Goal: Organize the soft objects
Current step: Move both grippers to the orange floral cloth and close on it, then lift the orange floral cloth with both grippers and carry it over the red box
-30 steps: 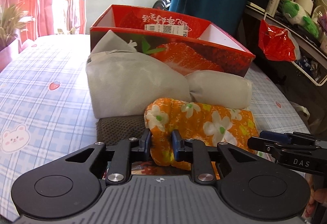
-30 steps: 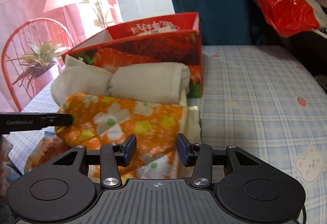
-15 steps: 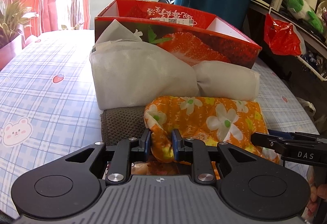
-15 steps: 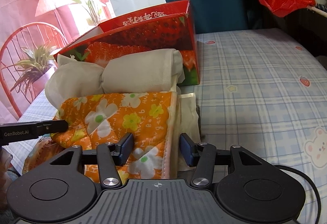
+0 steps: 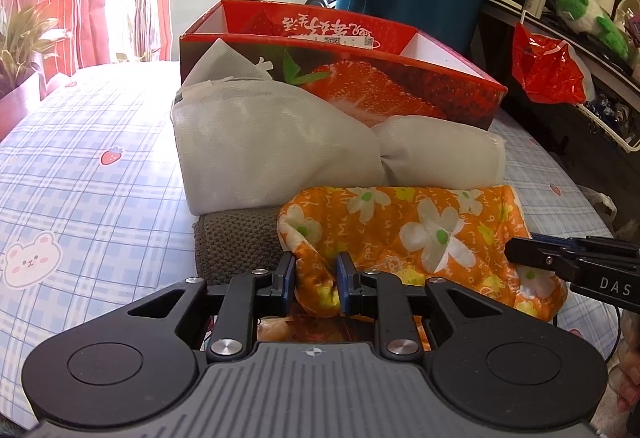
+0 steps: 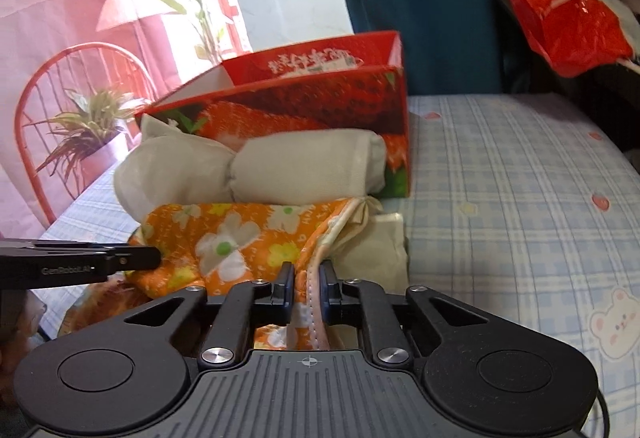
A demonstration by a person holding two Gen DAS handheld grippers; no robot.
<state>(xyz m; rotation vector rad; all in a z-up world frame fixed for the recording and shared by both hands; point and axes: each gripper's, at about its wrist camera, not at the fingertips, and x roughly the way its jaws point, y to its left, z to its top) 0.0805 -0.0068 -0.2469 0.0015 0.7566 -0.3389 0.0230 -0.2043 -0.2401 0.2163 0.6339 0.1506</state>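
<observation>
Both the left hand-held gripper [image 5: 316, 278] and right hand-held gripper [image 6: 307, 288] clamp the orange floral cloth [image 5: 404, 222] before the strawberry box [image 5: 400, 86]; uneven pulling could drag the white bundles [image 5: 276, 154] askew.

Supporting surface: table [image 5: 80, 166] under a blue plaid cloth printed with strawberries and bears. Directly on it, at 12 o'clock: a red strawberry-print box [image 5: 400, 86], open-topped. Toward 6 o'clock from the box: a grey knitted cloth [image 5: 236, 238] and a cream folded cloth [image 6: 380, 246], both beneath other soft items.
</observation>
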